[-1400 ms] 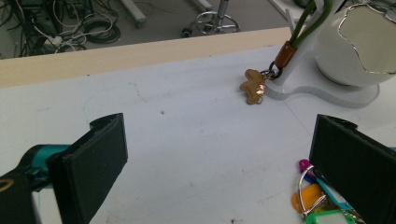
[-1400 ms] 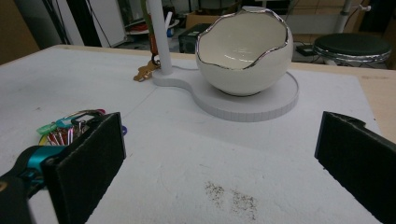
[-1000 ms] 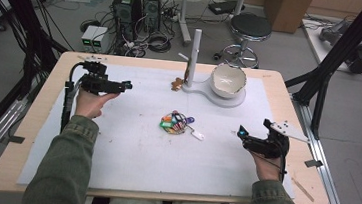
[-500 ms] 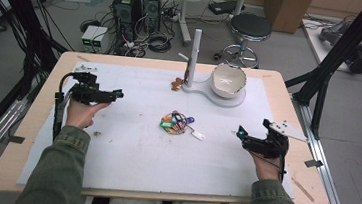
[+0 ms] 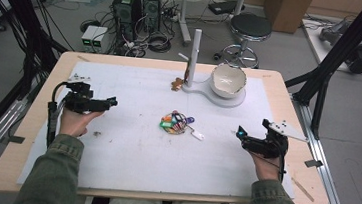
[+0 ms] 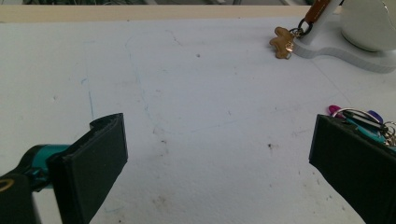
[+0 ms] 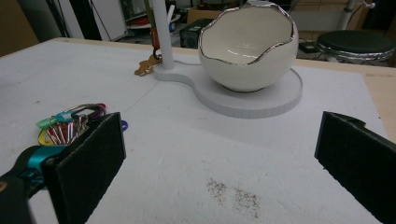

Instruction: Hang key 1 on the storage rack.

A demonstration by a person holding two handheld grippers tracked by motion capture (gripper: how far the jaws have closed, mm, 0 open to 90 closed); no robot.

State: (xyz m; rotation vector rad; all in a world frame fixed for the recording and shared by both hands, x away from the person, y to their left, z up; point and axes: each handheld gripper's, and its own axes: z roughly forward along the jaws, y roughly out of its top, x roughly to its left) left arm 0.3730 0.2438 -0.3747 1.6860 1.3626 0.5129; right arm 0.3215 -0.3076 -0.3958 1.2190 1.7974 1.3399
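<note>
Jagged-rimmed glossy eggshell bowl (image 7: 247,46) beside colourful key bunch (image 5: 175,122).

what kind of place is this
Probably a lab or workshop: computer towers and loose cables on the floor, a stool, and black rig struts around the table.

Left gripper (image 6: 217,168) hovers with jaws spread wide over the white table cover (image 6: 187,93); a bunch of coloured keys (image 6: 362,122) lies at three o'clock, a brown charm (image 6: 281,42) at one o'clock.
</note>
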